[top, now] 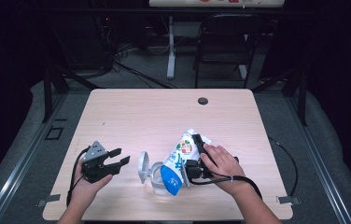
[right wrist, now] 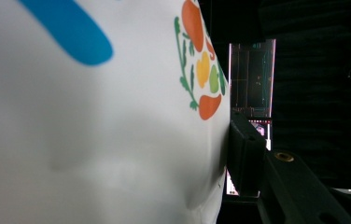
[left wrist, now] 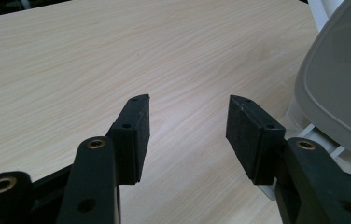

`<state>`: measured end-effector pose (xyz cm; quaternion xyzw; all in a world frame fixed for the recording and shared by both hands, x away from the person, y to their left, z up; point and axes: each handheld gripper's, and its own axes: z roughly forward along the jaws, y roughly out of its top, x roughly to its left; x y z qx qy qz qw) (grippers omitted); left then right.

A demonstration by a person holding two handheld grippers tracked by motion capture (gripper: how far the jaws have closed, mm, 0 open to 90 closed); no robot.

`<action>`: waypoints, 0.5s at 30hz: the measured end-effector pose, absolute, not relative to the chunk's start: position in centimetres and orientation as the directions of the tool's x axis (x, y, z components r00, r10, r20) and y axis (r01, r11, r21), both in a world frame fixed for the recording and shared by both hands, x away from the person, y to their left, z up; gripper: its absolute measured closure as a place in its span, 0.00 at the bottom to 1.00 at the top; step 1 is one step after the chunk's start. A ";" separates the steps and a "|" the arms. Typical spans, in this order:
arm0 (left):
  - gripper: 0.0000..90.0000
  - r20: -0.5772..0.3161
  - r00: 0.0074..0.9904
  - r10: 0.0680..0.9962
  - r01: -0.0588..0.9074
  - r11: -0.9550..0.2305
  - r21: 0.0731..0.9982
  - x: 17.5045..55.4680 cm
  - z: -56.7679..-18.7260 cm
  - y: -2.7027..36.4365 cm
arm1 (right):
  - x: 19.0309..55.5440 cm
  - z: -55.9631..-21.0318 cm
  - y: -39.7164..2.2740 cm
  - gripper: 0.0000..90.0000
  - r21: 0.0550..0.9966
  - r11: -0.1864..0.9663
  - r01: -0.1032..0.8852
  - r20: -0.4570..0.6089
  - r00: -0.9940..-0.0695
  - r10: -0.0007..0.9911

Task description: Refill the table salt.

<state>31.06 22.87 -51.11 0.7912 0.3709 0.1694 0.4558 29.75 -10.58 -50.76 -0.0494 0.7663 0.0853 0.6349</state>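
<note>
Pouch (top: 179, 156) tilted, lower end in open container (top: 157, 179) near table's front edge, likely for pouring; right gripper (top: 195, 156) clamped on pouch, pad denting its side; left gripper (top: 117, 161) just left of container lid (top: 143, 167), jaws apart, empty, probably waiting to steady container

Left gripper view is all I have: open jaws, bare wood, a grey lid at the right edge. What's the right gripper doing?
Observer: The right gripper is clamped on a white pouch printed with vegetables.
Operator: How's the pouch sitting?
Observer: Tilted, with its blue lower end over a clear container whose lid stands open.
Operator: Firm contact?
Observer: In the right gripper view, one pad presses a dent into the pouch's side.
</note>
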 end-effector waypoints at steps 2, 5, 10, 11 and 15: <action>0.56 -0.070 0.668 0.741 0.432 -0.309 0.847 31.1 -51.1 22.9 | 29.7 -50.8 -10.6 0.70 0.068 0.981 -0.184 -0.982 -0.188 0.033; 0.56 -0.071 0.667 0.741 0.430 -0.305 0.850 31.1 -51.2 22.8 | 29.8 -50.8 -10.6 0.70 0.068 0.981 -0.184 -0.981 -0.189 0.033; 0.56 -0.070 0.668 0.741 0.432 -0.309 0.847 31.1 -51.1 22.9 | 29.8 -50.8 -10.6 0.70 0.068 0.981 -0.184 -0.981 -0.190 0.032; 0.56 -0.070 0.668 0.741 0.432 -0.309 0.847 31.1 -51.1 22.9 | 29.8 -50.8 -10.6 0.71 0.069 0.981 -0.184 -0.981 -0.192 0.033; 0.56 -0.072 0.668 0.741 0.429 -0.304 0.850 31.1 -51.2 22.8 | 29.8 -50.8 -10.6 0.71 0.076 0.979 -0.190 -0.980 -0.196 0.038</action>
